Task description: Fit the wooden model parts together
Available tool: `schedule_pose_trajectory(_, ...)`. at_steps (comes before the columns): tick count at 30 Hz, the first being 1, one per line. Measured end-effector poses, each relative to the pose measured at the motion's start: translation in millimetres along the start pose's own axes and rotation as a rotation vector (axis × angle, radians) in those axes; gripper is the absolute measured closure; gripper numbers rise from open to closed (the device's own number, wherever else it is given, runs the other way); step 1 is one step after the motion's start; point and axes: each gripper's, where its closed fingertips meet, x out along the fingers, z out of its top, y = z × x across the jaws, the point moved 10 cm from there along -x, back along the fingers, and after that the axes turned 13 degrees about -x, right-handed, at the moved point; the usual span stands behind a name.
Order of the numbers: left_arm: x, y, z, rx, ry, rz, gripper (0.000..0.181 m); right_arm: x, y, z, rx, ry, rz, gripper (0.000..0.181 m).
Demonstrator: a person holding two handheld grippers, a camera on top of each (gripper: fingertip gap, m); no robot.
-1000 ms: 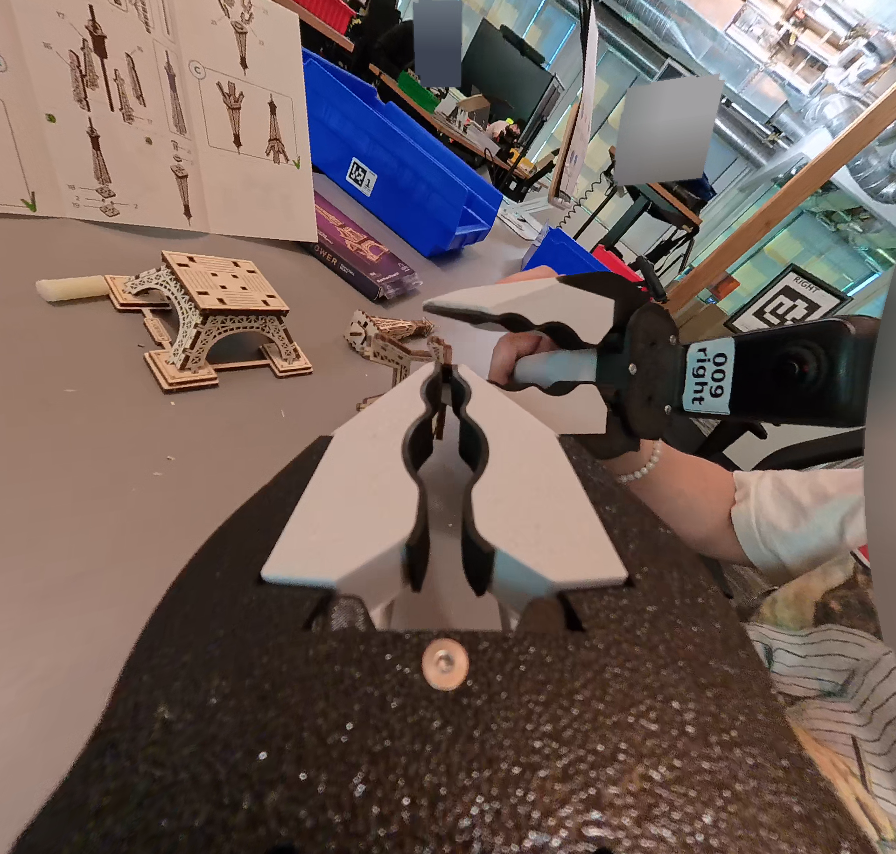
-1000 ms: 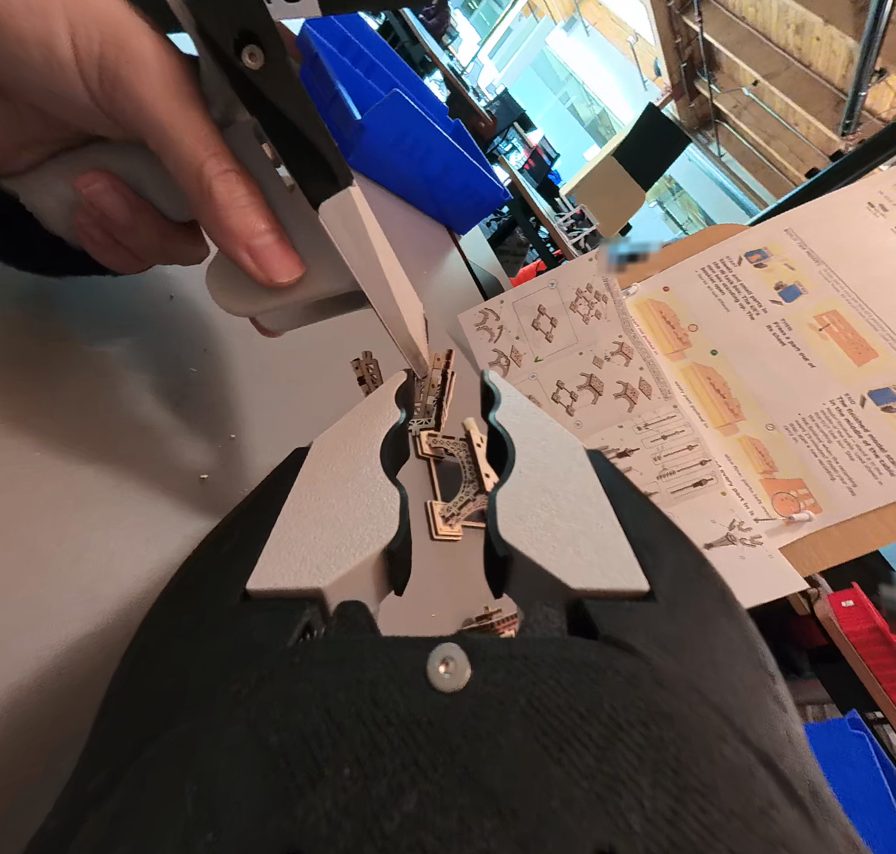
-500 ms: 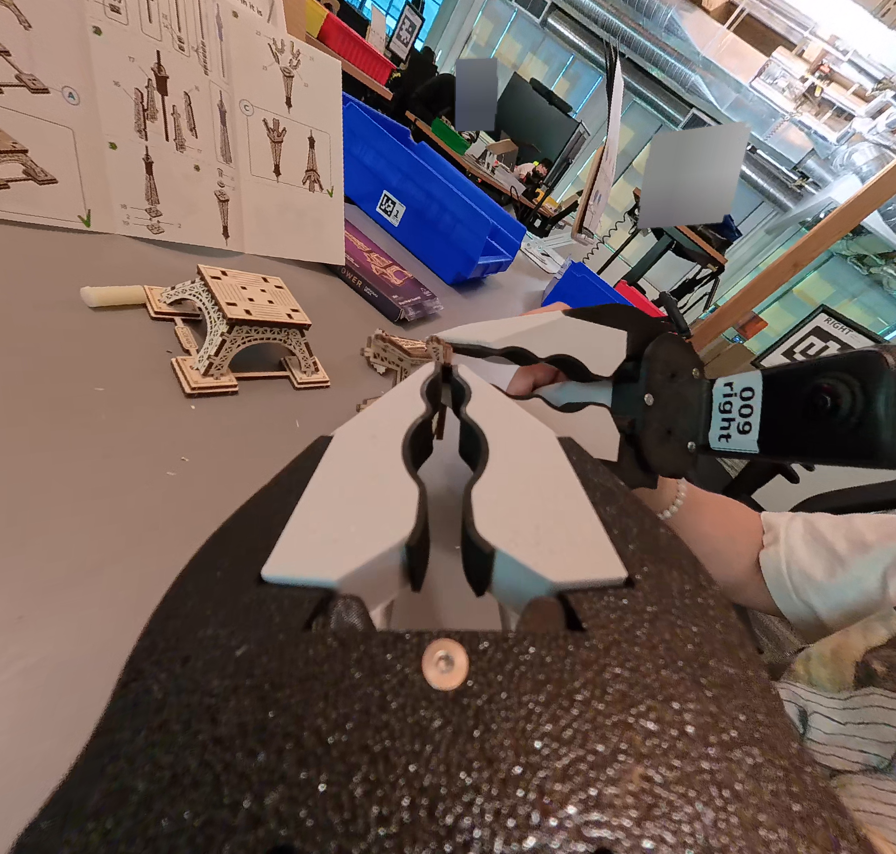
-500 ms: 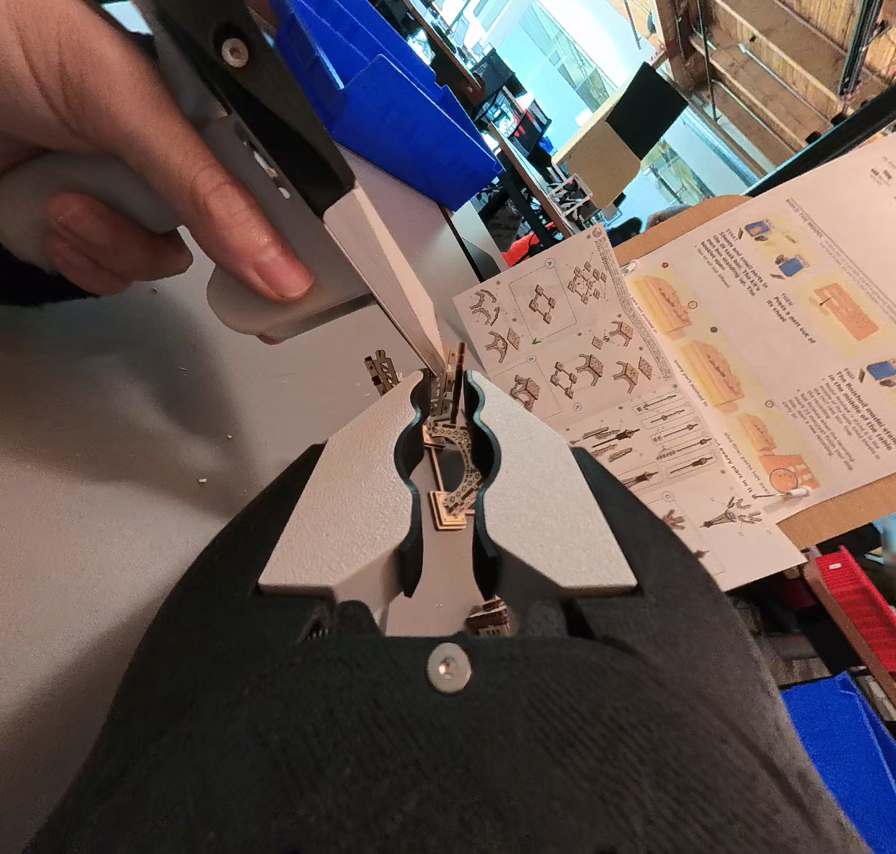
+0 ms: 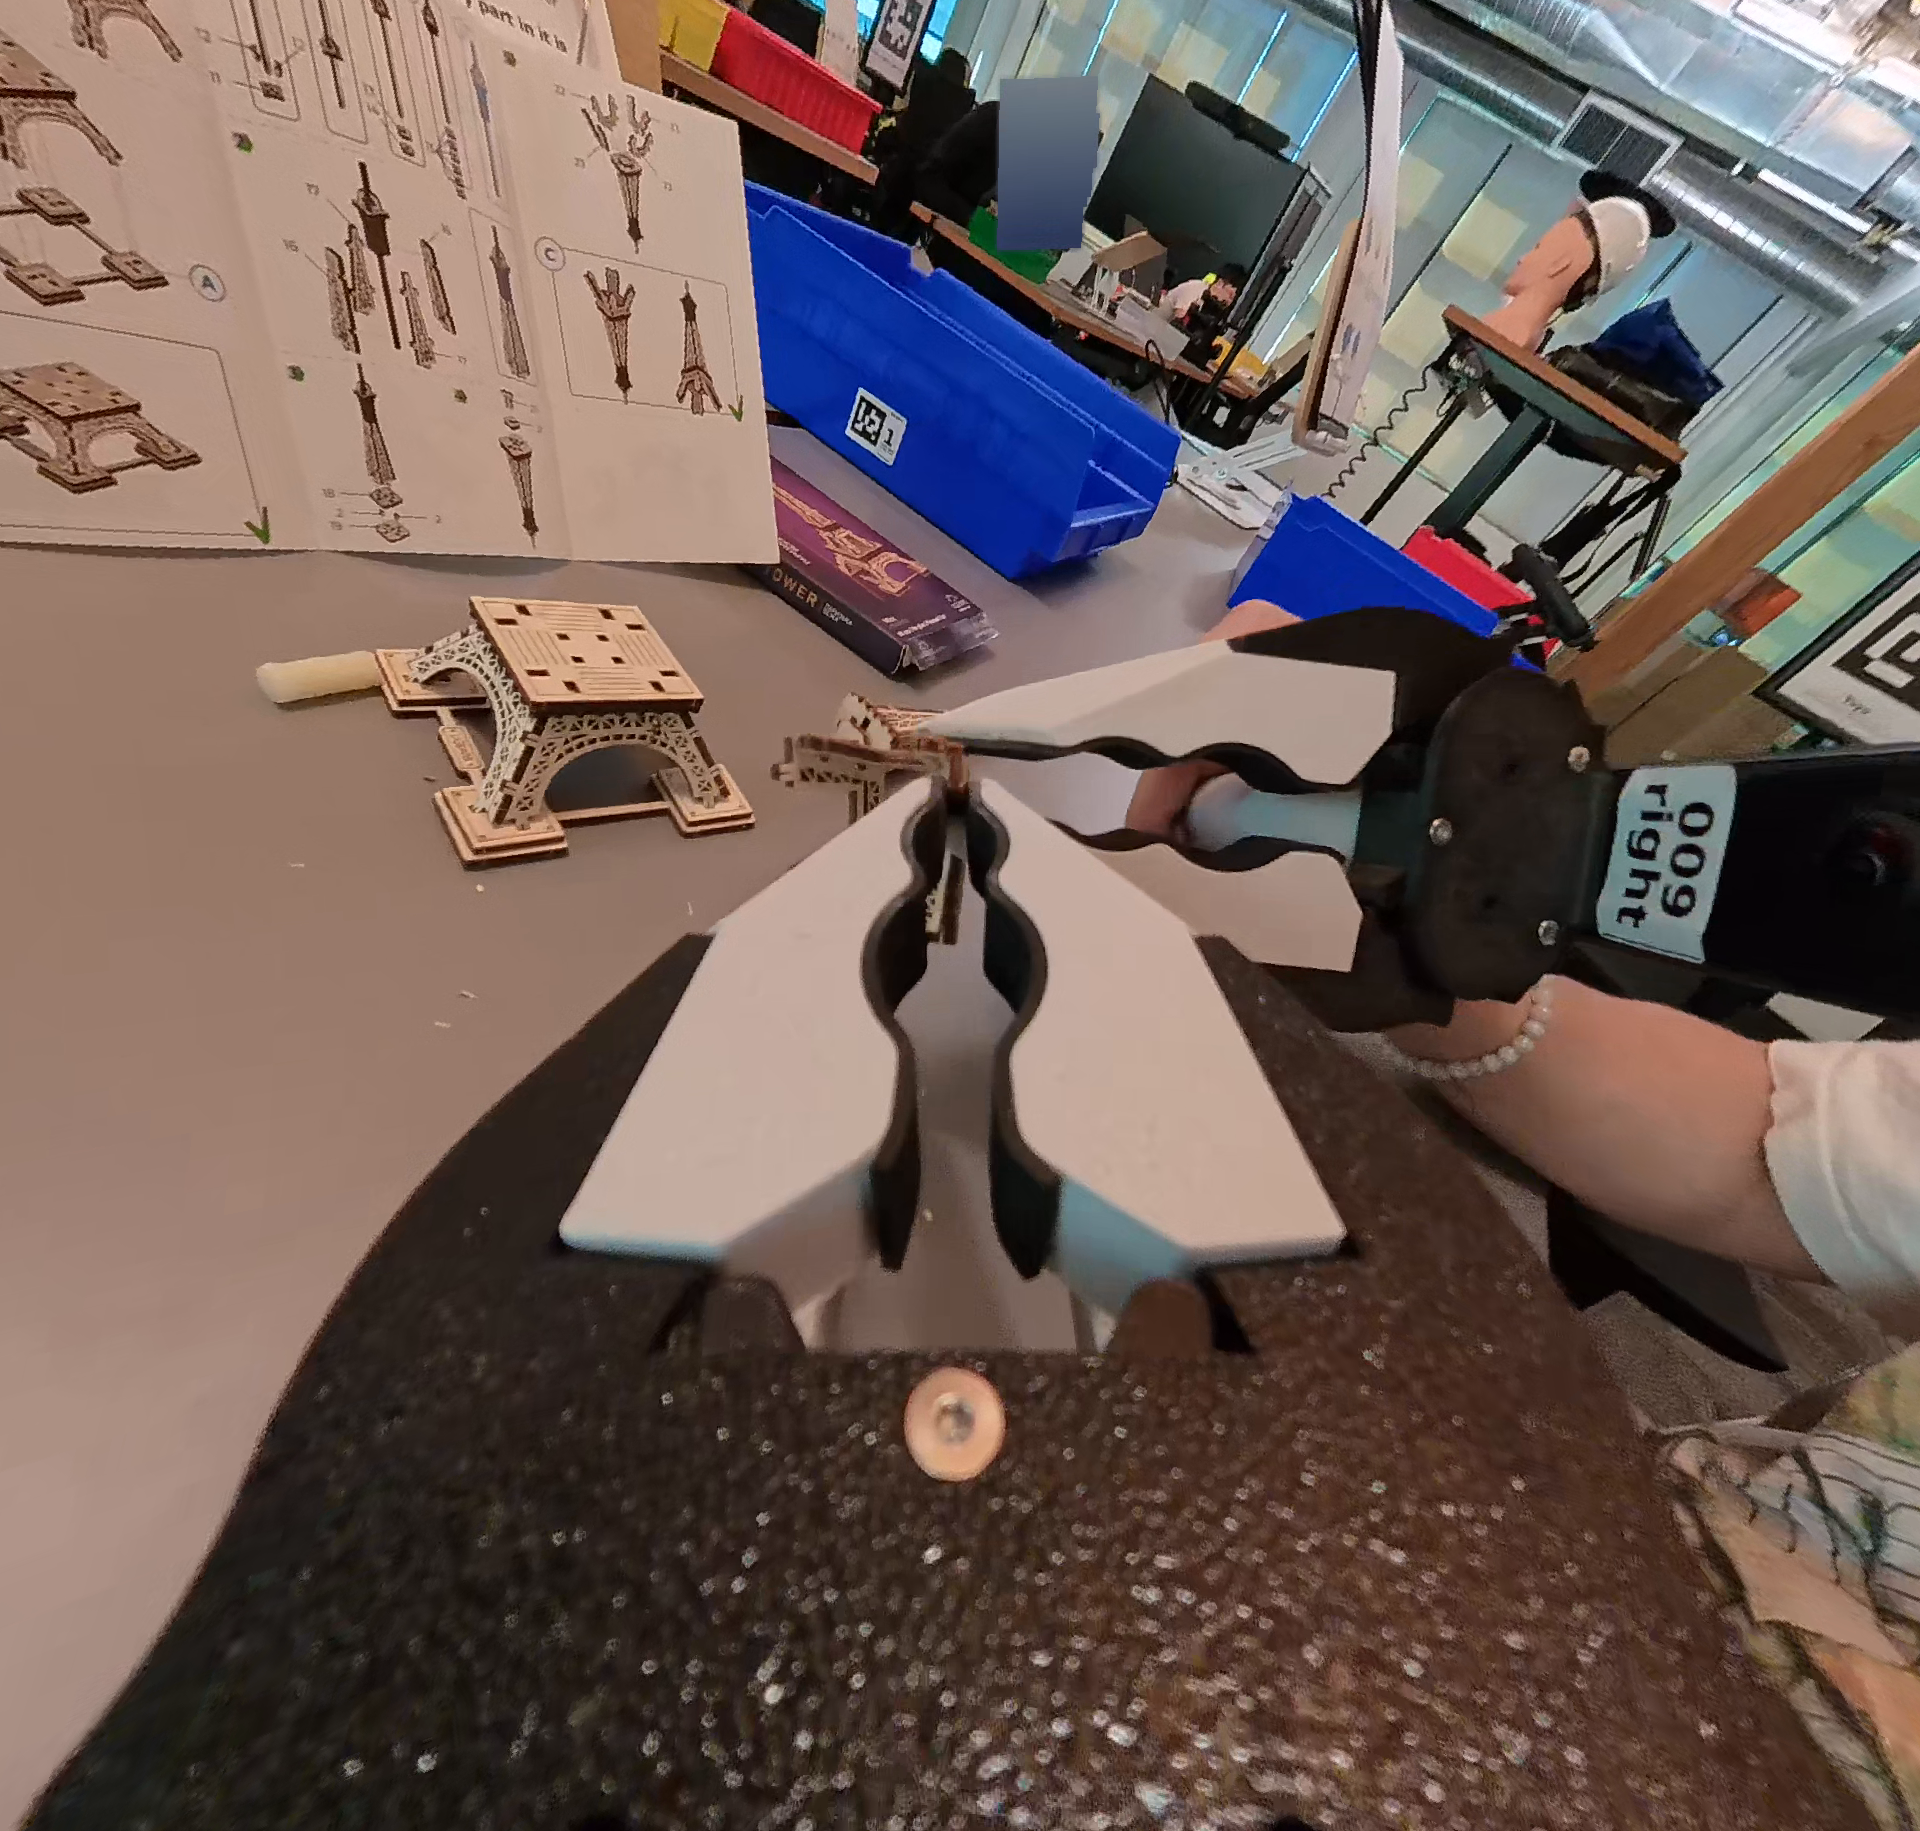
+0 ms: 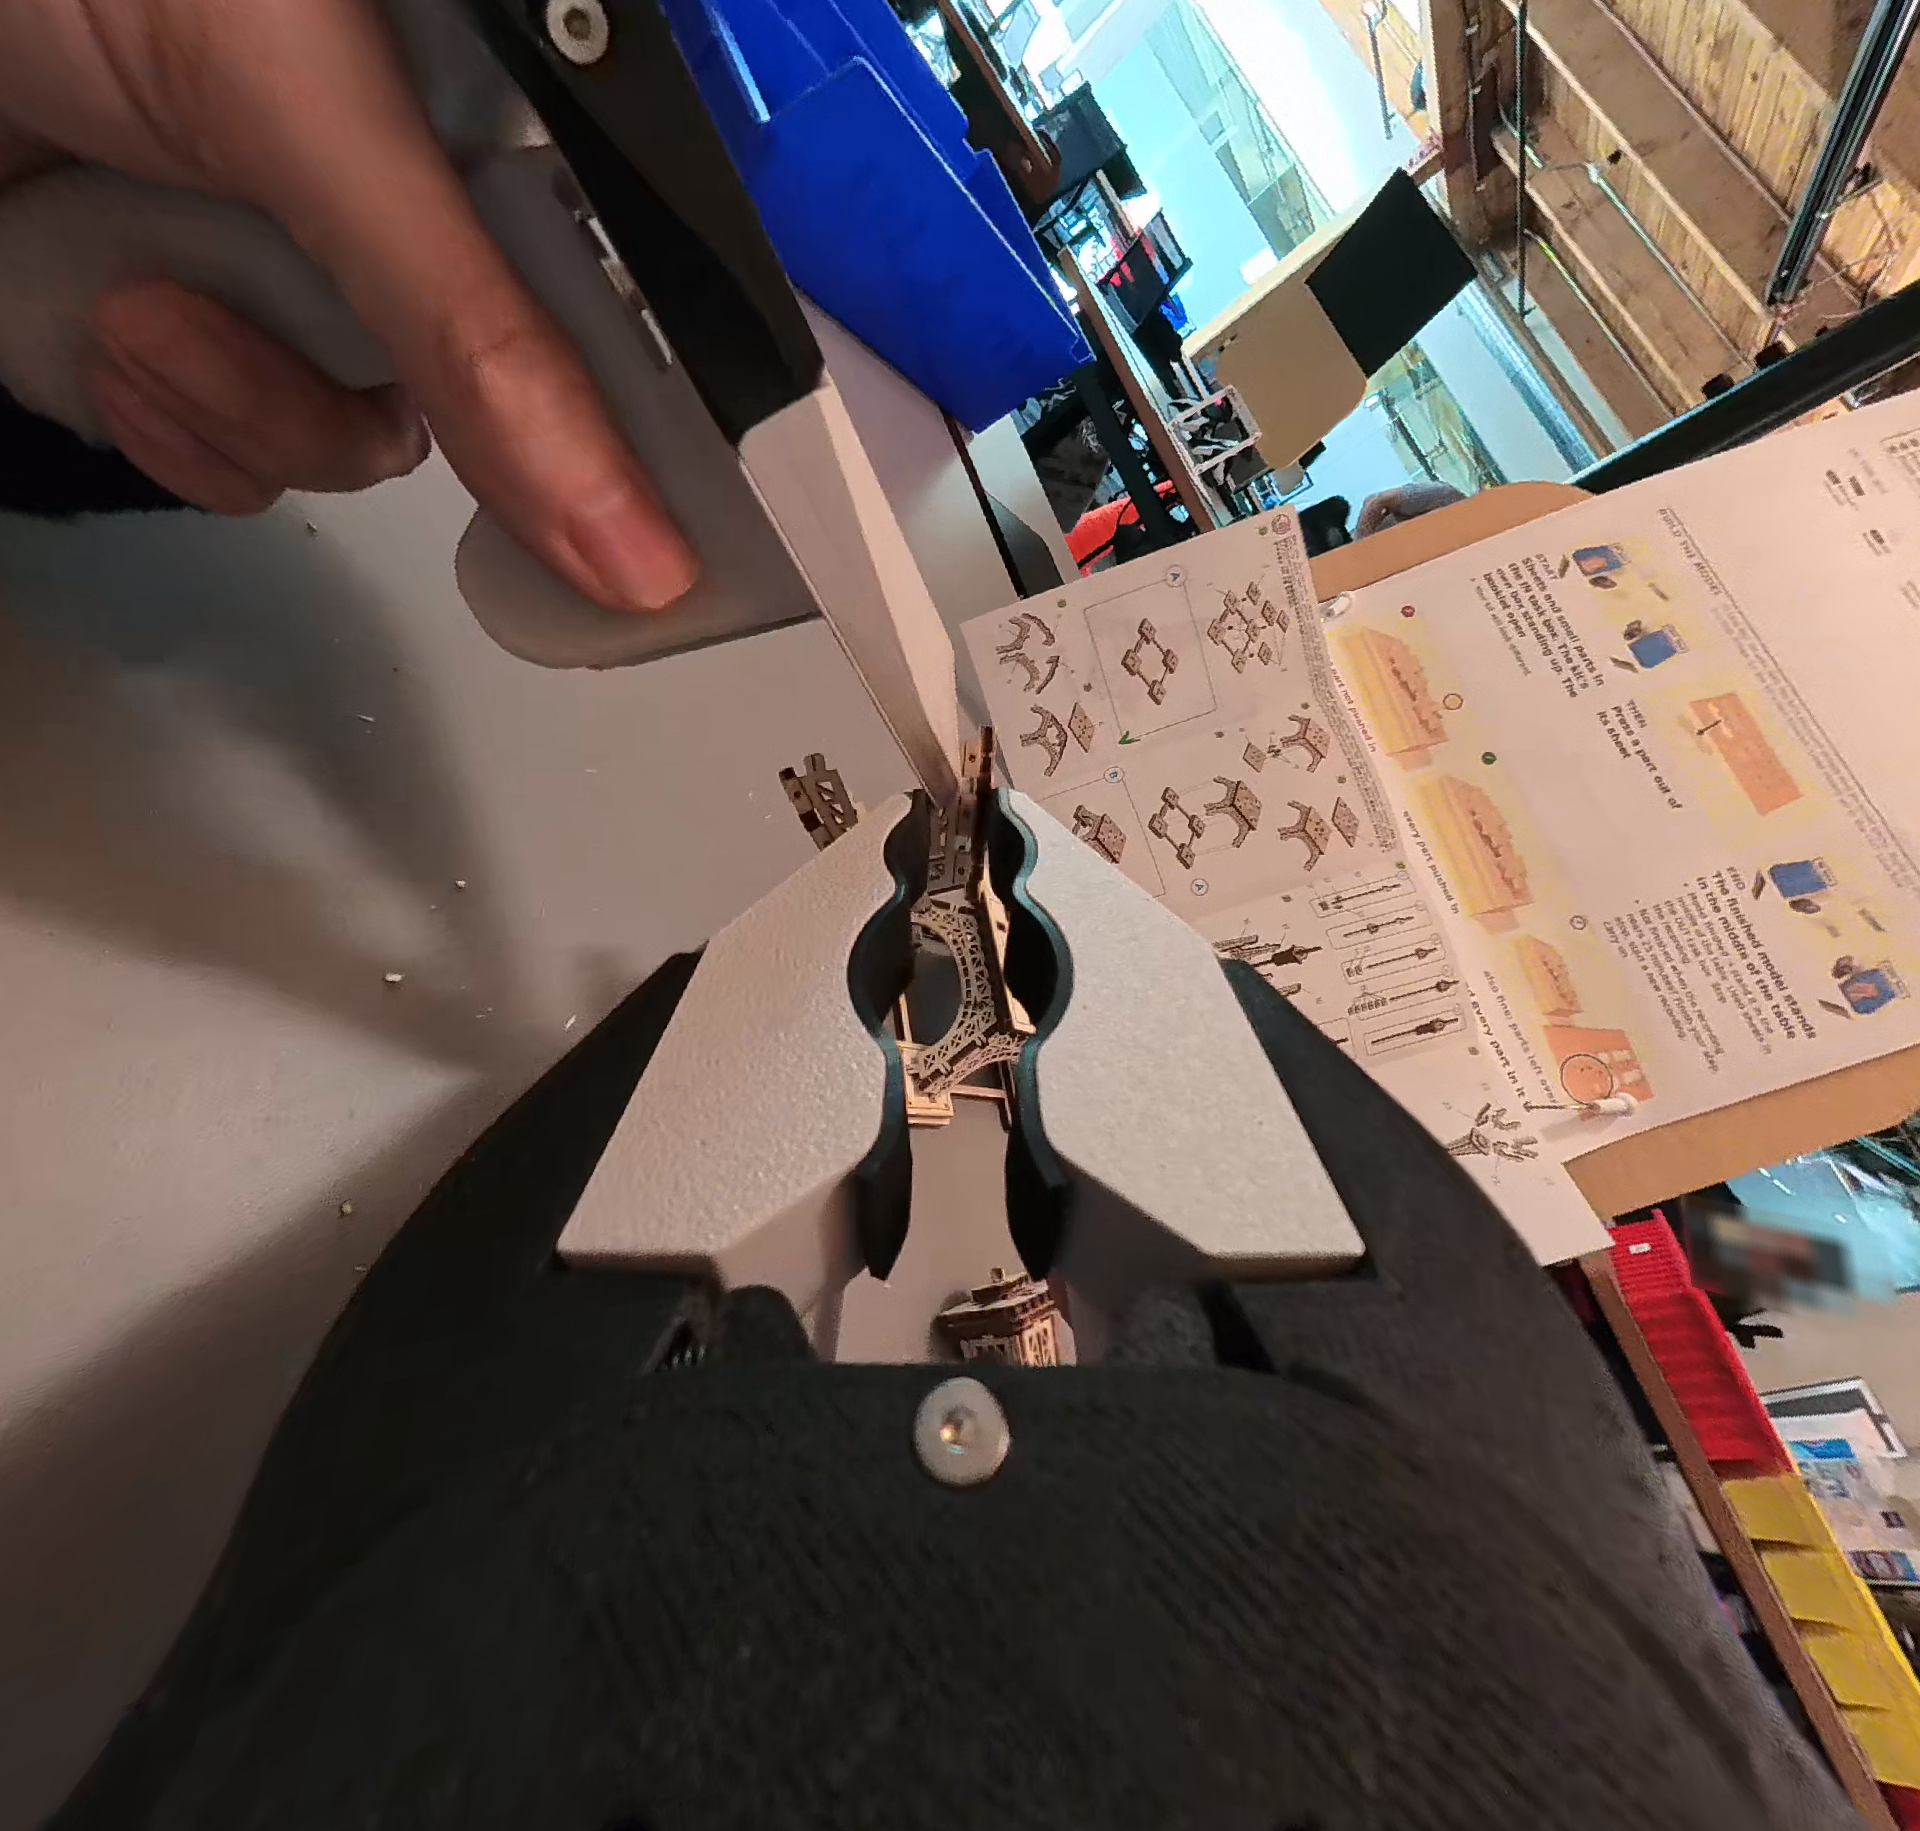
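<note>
Between left tool (image 5: 951, 794) tips, wooden strip (image 5: 943, 893)

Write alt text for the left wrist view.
The left gripper, shut on a thin wooden strip, meets the right gripper tip to tip above a grey table. Behind stand a wooden tower base, instruction sheets and blue bins.

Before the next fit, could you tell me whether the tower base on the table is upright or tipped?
Upright: the tower base stands on its feet, flat deck on top.
</note>
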Motion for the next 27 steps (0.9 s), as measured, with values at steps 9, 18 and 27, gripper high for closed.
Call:
schedule_pose_trajectory(9,-12,-16,7,0.81,0.139,0.218,0.15,0,2,-6,0.018,-0.02,0.133,0.173)
schedule_pose_trajectory(18,-13,-29,-15,1.512,0.271,0.341,0.158,-2,9,4,-0.055,-0.055,0.192,0.172)
schedule_pose_trajectory(27,-10,-30,-20,1.549,0.321,0.356,0.166,-2,11,6,-0.098,-0.05,0.203,0.172)
